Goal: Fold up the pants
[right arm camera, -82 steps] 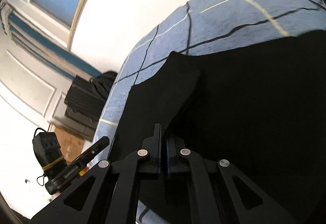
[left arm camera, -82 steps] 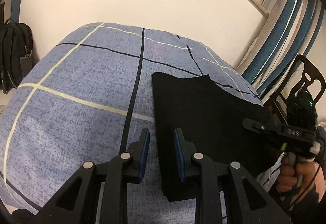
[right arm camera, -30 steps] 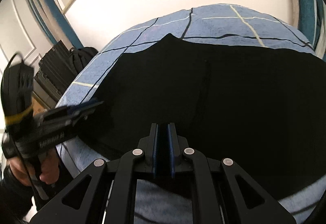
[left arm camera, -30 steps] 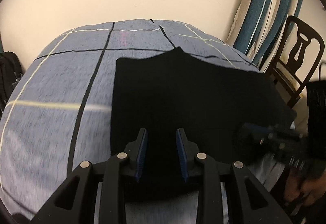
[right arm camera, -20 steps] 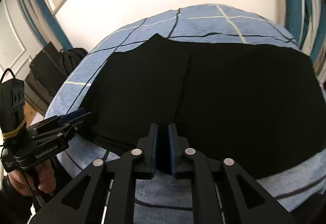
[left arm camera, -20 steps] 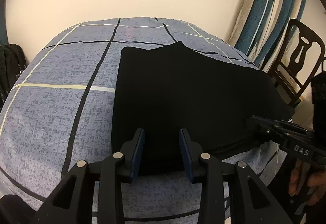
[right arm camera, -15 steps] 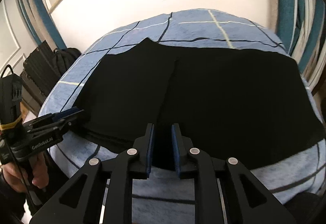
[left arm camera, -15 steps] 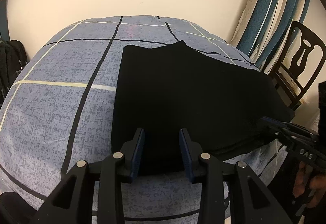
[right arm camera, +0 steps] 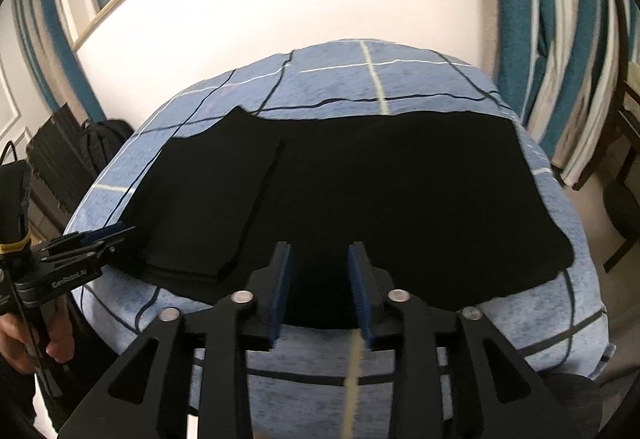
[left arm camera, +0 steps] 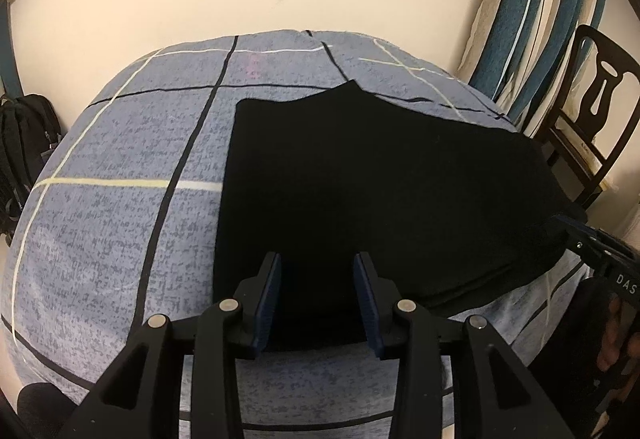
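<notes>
Both claws just opening – empty; pants [left arm camera: 372, 175] folds indistinct, black.

Bed [left arm camera: 120, 239]: blue-grey mottled cover, wide grid of black, white and pale yellow lines. Far edge against cream wall. Black pants [left arm camera: 380, 179] lie flat directly on cover, folded into broad slab stretching from middle of bed toward its right edge. Layered fold edges show at near side of slab, close to bed's near edge. Small peak of fabric juts from slab's far edge. Left half of cover bare; narrow strip of cover visible along near edge.
</notes>
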### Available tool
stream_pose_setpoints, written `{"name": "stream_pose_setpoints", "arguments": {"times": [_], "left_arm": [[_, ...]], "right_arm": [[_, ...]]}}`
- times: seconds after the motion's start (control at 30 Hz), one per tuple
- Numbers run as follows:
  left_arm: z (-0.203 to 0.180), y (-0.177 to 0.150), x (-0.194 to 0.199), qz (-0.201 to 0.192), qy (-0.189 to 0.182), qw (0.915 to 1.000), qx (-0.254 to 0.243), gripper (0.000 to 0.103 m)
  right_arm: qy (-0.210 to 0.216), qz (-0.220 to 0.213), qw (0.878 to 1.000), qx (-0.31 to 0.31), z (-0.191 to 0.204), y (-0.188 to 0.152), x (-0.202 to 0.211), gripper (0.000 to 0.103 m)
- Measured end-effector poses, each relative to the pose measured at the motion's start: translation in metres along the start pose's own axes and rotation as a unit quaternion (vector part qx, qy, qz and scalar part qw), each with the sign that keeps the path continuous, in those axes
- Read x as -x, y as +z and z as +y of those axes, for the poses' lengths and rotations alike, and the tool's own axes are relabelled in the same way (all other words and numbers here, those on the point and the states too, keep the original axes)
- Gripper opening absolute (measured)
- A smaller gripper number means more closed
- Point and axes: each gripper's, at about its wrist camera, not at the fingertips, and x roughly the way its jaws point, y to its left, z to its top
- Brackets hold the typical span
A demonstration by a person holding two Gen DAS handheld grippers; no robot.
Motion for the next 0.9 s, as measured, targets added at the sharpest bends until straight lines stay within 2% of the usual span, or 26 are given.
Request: {"name": "stream_pose_setpoints", "arguments": {"times": [0.03, 0.23, 0.47, 0.63, 0.9], "left_arm": [[-0.002, 0.001, 0.001, -0.001, -0.002, 1.0000, 0.000, 0.040], [-0.016, 0.004, 0.003, -0.005, -0.010, 0.9997, -0.019, 0.040], [-0.028, 0.002, -0.003, 0.002, -0.022, 0.9993, -0.029, 0.040], [-0.032, 0.000, -0.008, 0.008, -0.022, 0.9992, -0.033, 0.040], [-0.032, 0.000, -0.011, 0.011, -0.019, 0.9992, -0.033, 0.040]], "right_arm": [[-0.001, -0.003, 1.000, -0.008, -0.005, 0.000, 0.002, 0.045], [-0.014, -0.022, 0.996, -0.090, -0.049, -0.007, 0.019, 0.045], [-0.039, -0.027, 0.982, -0.185, -0.095, -0.027, 0.032, 0.049], [-0.020, -0.020, 0.970, -0.242, -0.118, -0.034, 0.024, 0.054], [0.021, -0.036, 0.958, -0.284, -0.132, -0.025, 0.013, 0.058]]}}
